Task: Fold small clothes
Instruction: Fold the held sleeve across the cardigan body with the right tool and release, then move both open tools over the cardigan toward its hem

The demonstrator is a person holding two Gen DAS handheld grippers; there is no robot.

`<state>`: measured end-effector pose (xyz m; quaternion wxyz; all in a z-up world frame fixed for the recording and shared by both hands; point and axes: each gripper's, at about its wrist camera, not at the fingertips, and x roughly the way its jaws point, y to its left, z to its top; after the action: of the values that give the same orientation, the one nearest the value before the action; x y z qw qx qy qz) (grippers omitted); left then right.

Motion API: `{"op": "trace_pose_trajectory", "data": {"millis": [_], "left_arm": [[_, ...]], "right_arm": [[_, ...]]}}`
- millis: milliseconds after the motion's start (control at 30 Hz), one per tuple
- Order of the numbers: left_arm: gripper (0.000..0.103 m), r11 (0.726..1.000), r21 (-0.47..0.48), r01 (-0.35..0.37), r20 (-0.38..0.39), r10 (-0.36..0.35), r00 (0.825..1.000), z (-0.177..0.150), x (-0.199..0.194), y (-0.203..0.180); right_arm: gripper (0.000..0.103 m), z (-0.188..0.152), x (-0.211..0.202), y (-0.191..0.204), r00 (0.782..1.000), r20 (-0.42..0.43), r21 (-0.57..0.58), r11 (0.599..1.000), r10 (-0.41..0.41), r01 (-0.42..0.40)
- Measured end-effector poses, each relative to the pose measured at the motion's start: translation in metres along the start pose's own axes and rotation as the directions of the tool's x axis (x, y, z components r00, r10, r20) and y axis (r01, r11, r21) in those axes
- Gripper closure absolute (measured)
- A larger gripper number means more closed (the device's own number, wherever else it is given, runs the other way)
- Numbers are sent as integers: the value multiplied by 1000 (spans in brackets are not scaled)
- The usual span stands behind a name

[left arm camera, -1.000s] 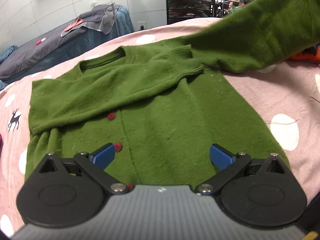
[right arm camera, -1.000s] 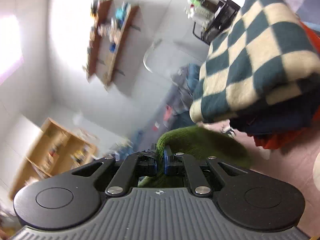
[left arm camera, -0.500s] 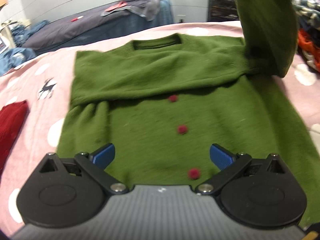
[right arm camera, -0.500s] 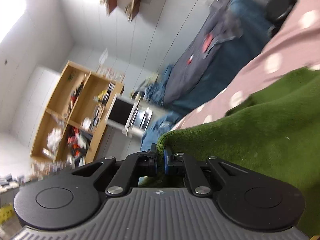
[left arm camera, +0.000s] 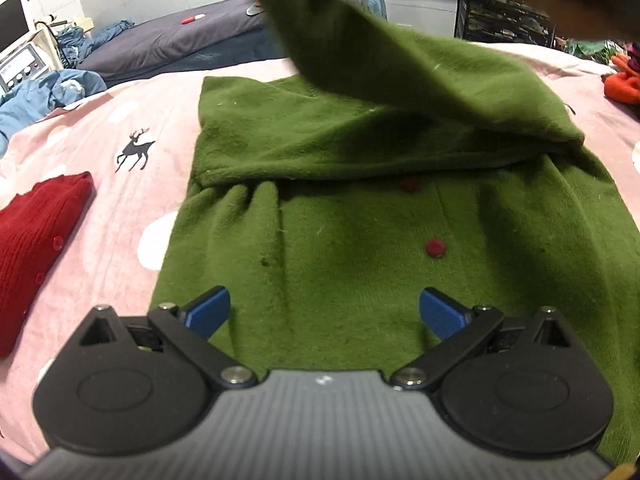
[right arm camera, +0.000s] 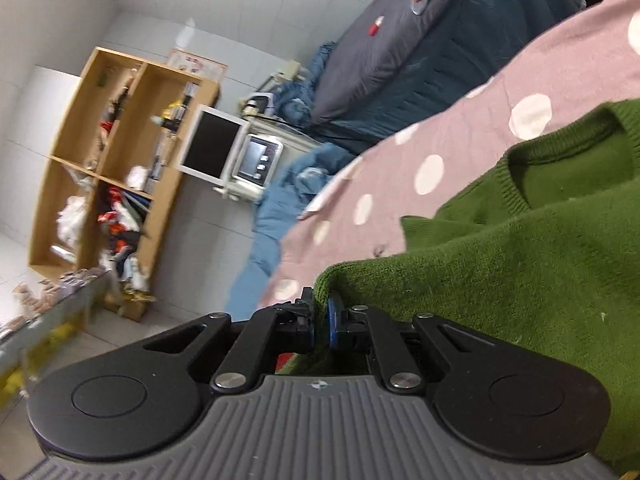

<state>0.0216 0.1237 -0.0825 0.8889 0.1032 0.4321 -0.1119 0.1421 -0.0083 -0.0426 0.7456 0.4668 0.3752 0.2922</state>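
Your right gripper [right arm camera: 320,322] is clamped on the green cardigan's sleeve [left arm camera: 400,60], lifting it over the cardigan [left arm camera: 360,260] lying flat on the pink bedspread [left arm camera: 120,120], while your left gripper [left arm camera: 324,316] hovers wide open, holding nothing.

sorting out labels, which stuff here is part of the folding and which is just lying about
Job: green cardigan; its sleeve, held in the right claw; open left claw.

Lying about: red knit; blue clothes; shelf; monitor.
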Motion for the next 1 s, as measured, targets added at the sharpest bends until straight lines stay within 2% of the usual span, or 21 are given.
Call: {"op": "trace_pose_trajectory", "data": {"millis": [133,233,400,500,567,600,633,700,733,900,1000], "left_arm": [[0,1000,-27,-10,15,11,1000,0,-2,11],[0,998,-59,-29,34,31,999,0,-4,23],[0,994,-103,-32,35,36,999,3,-5,40],[0,995,-98,-34,37,38,999,4,-5,41],[0,995,-94,-41,40,45,998,4,-5,38],[0,995,-89,-41,41,45,998,4,-5,37],[0,995,-86,-41,41,44,998,4,-5,36],[0,995,-86,-40,44,44,998,4,-5,36],[0,996,-84,-39,43,43,998,4,-5,36],[0,994,-94,-49,54,54,997,5,-4,39],[0,991,-115,-63,92,74,993,9,-6,46]], "right_arm": [[90,3,33,-20,1000,-19,50,999,-9,9],[90,2,49,-31,997,-23,47,996,-73,74],[90,-2,52,-49,995,8,89,991,-98,97],[89,-2,55,-50,993,12,93,989,-117,116],[79,-4,61,-48,990,10,70,987,-143,142],[68,-5,64,-47,987,14,57,986,-158,157],[61,-6,66,-47,984,25,47,984,-174,173],[38,-9,65,-46,980,50,35,981,-194,193],[35,-10,65,-46,979,47,31,979,-200,199],[34,-15,44,-35,980,47,-58,978,-196,198],[34,-19,19,-21,966,74,-168,952,-248,257]]}}
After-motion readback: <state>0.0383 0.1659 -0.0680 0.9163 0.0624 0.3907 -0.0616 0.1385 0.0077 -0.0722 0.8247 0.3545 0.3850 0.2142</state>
